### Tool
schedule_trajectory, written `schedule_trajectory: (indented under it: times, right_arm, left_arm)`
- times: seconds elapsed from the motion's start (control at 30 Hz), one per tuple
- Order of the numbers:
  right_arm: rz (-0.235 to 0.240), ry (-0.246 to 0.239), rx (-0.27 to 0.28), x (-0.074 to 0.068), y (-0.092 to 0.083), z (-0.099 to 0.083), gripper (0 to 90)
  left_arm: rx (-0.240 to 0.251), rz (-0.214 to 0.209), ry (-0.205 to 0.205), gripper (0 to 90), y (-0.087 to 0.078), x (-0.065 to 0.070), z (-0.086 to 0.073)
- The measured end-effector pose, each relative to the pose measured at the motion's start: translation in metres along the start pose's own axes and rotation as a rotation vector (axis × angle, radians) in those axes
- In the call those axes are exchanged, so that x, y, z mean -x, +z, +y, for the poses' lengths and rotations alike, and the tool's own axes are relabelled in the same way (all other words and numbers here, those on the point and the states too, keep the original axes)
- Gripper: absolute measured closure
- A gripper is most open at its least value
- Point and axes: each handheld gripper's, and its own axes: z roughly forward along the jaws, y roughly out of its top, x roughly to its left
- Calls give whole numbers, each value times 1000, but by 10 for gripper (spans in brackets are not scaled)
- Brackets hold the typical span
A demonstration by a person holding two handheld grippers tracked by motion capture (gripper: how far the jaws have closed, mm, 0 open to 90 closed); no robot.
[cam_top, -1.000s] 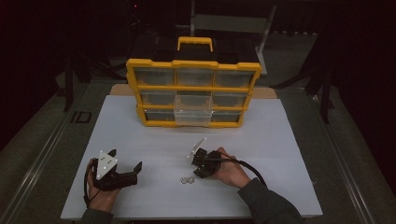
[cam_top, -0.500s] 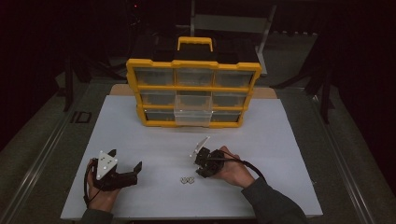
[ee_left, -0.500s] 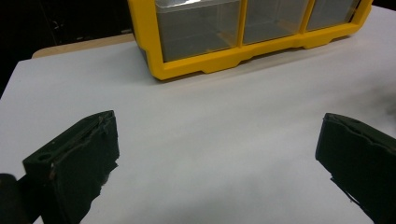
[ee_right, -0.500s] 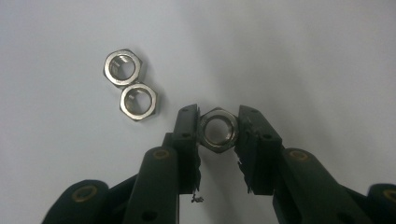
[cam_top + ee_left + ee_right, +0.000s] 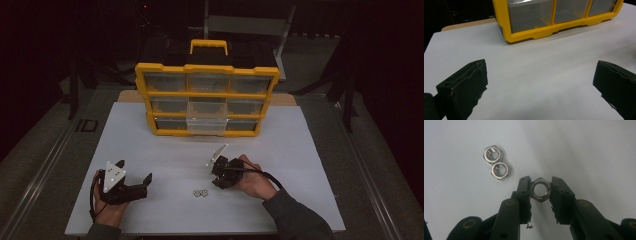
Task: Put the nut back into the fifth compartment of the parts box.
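At the lower left of the high view, the left gripper (image 5: 131, 187) rests on the white tabletop (image 5: 165, 150) in the person's left hand (image 5: 107, 210), its jaws pointing toward the right of the frame. In the left gripper view those jaws stand wide apart at the bottom corners, with bare tabletop between them and the yellow organizer (image 5: 554, 27) across the top of the frame.

Toward the centre of the high view, two loose nuts (image 5: 201, 192) lie touching each other on the tabletop, low in the frame, between the two grippers. Above them, in the upper middle, the yellow organizer (image 5: 207, 100) stands upright with its clear drawers facing the person.

Just right of the loose nuts, the right gripper (image 5: 218, 179) points down and left in the person's right hand (image 5: 255, 180). In the right gripper view its jaws are narrow, pressed on either side of a single hex nut (image 5: 541, 190) at the frame's centre; the two loose nuts (image 5: 496, 162) lie at the upper left, near it but apart.
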Motion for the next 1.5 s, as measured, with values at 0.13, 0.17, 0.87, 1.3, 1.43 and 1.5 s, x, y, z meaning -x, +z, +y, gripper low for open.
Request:
schedule_trajectory:
  times: [0.13,0.17,0.87,1.3,1.43,1.5]
  right_arm:
    - [0,-5,5,1,-4,0,700]
    - [2,-3,5,1,-5,-1,700]
    - [-1,-8,30,8,-30,1,700]
    - [-1,-17,43,13,-45,2,700]
    - [-5,-22,45,14,-48,3,700]
    - [-5,-22,44,15,-49,4,700]
  left_arm:
    - [1,0,0,0,0,0,0]
    - [0,0,0,0,0,0,0]
    - [-2,-1,-1,0,0,0,0]
    - [-2,0,-1,0,0,0,0]
    - [-1,0,-1,0,0,0,0]
    - [-2,0,-1,0,0,0,0]
